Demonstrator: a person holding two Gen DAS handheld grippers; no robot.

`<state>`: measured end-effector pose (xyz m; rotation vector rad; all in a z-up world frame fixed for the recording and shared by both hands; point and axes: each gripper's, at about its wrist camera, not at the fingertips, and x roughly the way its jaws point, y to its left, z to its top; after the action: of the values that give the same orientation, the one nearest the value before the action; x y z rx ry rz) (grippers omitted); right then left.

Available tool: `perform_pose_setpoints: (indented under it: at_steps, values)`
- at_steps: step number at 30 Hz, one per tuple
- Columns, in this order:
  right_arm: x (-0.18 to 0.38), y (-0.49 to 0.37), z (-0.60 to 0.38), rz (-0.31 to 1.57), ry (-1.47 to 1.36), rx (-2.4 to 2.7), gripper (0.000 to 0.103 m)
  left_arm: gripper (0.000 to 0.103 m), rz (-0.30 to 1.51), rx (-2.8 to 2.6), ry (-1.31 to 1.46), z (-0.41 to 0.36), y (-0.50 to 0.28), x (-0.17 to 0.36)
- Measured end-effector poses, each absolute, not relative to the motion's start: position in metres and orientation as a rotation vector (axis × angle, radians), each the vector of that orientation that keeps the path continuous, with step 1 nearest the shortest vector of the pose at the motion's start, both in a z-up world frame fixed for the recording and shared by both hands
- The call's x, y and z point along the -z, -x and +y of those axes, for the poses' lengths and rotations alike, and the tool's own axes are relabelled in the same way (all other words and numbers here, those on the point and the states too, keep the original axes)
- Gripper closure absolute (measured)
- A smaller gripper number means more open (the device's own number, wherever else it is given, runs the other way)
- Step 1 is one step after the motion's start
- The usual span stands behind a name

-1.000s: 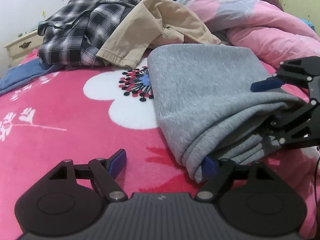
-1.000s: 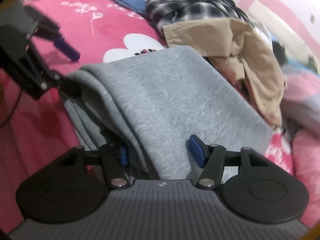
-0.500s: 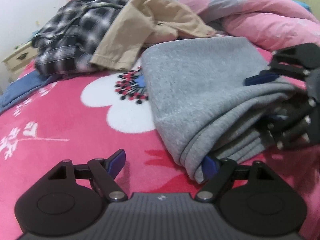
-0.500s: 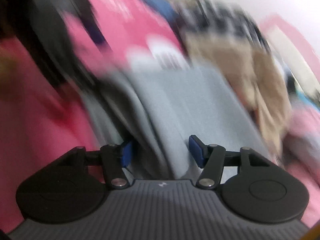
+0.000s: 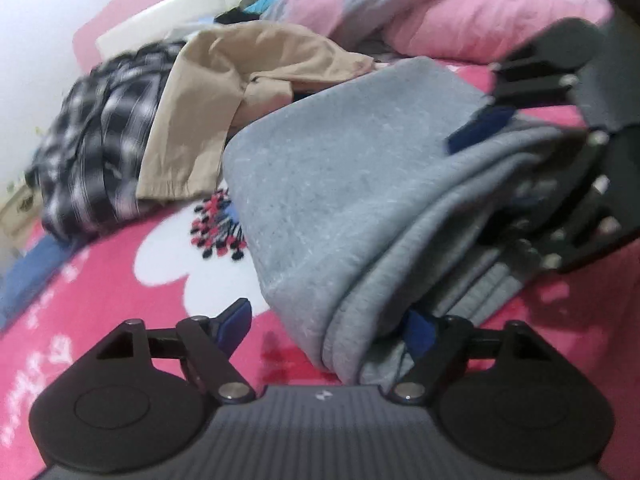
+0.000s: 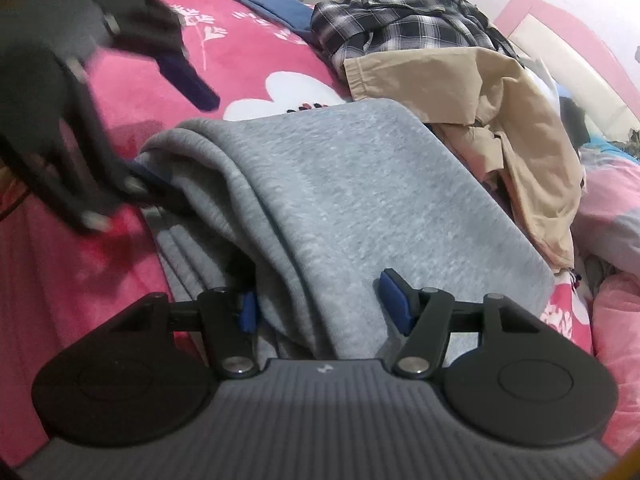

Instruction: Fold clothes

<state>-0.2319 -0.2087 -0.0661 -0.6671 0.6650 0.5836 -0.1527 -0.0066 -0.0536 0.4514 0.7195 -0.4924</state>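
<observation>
A folded grey sweatshirt [image 5: 340, 192] lies on the pink flowered bedspread [image 5: 100, 288]; it also shows in the right wrist view [image 6: 360, 192]. My left gripper [image 5: 326, 326] is open, its right finger tucked under the sweatshirt's near corner, its left finger over bare bedspread. My right gripper [image 6: 320, 306] is open and straddles the folded edge, one finger under the layers, one on top. Each gripper shows in the other's view: the right gripper [image 5: 568, 152] in the left wrist view, the left gripper [image 6: 100, 120] in the right wrist view.
A tan garment [image 5: 224, 92] and a black-and-white plaid shirt [image 5: 96, 140] lie heaped behind the sweatshirt. A pink and grey quilt [image 5: 460, 8] is bunched at the back right. A blue garment [image 6: 272, 4] lies at the bed's far edge.
Both grippers have lifted and tilted with the sweatshirt's near edge still between their open fingers. The view has swung, so the clothes heap sits more to the left.
</observation>
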Motion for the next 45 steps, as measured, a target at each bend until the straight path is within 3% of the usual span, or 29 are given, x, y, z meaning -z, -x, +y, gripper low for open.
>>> perform_pose_setpoints:
  at_steps: [5, 11, 14, 16, 18, 21, 24, 28, 31, 34, 41, 45]
  values:
    - [0.065, 0.246, -0.228, 0.655, 0.657, -0.574, 0.044, 0.014, 0.725, 0.493, -0.392, 0.006, 0.149, 0.057]
    - [0.042, 0.252, -0.235, 0.65, 0.627, -0.635, 0.044, 0.018, 0.706, 0.581, -0.368, 0.026, 0.161, 0.035]
    - [0.037, 0.258, -0.23, 0.633, 0.635, -0.684, 0.045, 0.03, 0.675, 0.627, -0.361, 0.027, 0.166, 0.03]
    - [0.036, 0.258, -0.225, 0.629, 0.641, -0.706, 0.048, 0.044, 0.669, 0.649, -0.385, 0.02, 0.164, 0.032]
    - [0.042, 0.253, -0.22, 0.639, 0.664, -0.691, 0.068, 0.052, 0.649, 0.663, -0.433, 0.013, 0.164, 0.036]
    - [0.046, 0.247, -0.216, 0.64, 0.683, -0.67, 0.08, 0.059, 0.59, 0.668, -0.532, 0.005, 0.169, 0.045]
    - [0.045, 0.251, -0.21, 0.575, 0.715, -0.62, 0.084, 0.071, 0.508, 0.639, -0.572, 0.002, 0.175, 0.041]
    - [0.047, 0.262, -0.206, 0.482, 0.769, -0.598, 0.086, 0.074, 0.485, 0.636, -0.59, 0.004, 0.178, 0.043]
    - [0.033, 0.275, -0.215, 0.43, 0.741, -0.688, 0.086, 0.075, 0.501, 0.648, -0.608, 0.008, 0.182, 0.05]
    - [0.052, 0.264, -0.22, 0.577, 0.749, -0.752, 0.086, 0.074, 0.502, 0.658, -0.639, 0.006, 0.184, 0.056]
    - [0.015, 0.265, -0.223, 0.577, 0.677, -0.846, 0.068, 0.072, 0.512, 0.649, -0.635, 0.008, 0.184, 0.054]
    - [0.013, 0.257, -0.205, 0.547, 0.644, -0.882, 0.066, 0.069, 0.517, 0.638, -0.616, 0.008, 0.183, 0.054]
